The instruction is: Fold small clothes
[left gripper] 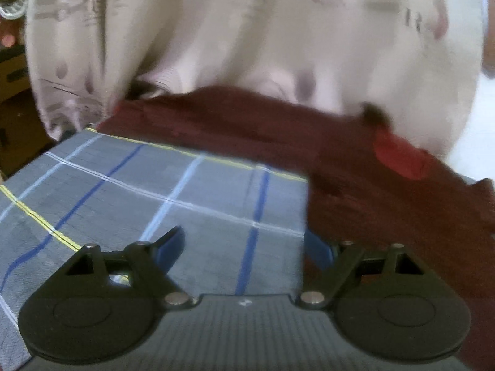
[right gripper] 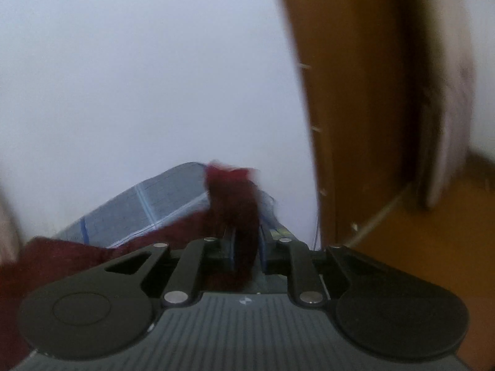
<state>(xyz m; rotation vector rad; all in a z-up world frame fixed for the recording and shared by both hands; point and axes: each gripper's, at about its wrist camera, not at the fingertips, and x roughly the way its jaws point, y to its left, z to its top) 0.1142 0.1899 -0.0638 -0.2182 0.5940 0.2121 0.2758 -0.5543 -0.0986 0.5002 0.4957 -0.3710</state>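
Two tools: left tool (left gripper: 244,244) wide open, right tool (right gripper: 246,247) clamped on maroon cloth (right gripper: 235,204).

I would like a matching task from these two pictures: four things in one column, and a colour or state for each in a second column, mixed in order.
Things:
1. left claw
2. right claw
3. garment
4. checked cloth

Colour or state:
a. dark red
b. grey with blue, white and yellow lines
c. open, nothing between its fingers
d. closed on fabric

Pairs: 1-c, 2-d, 3-a, 4-b

The fabric in the right claw is the same dark red garment; the checked cloth lies under it.
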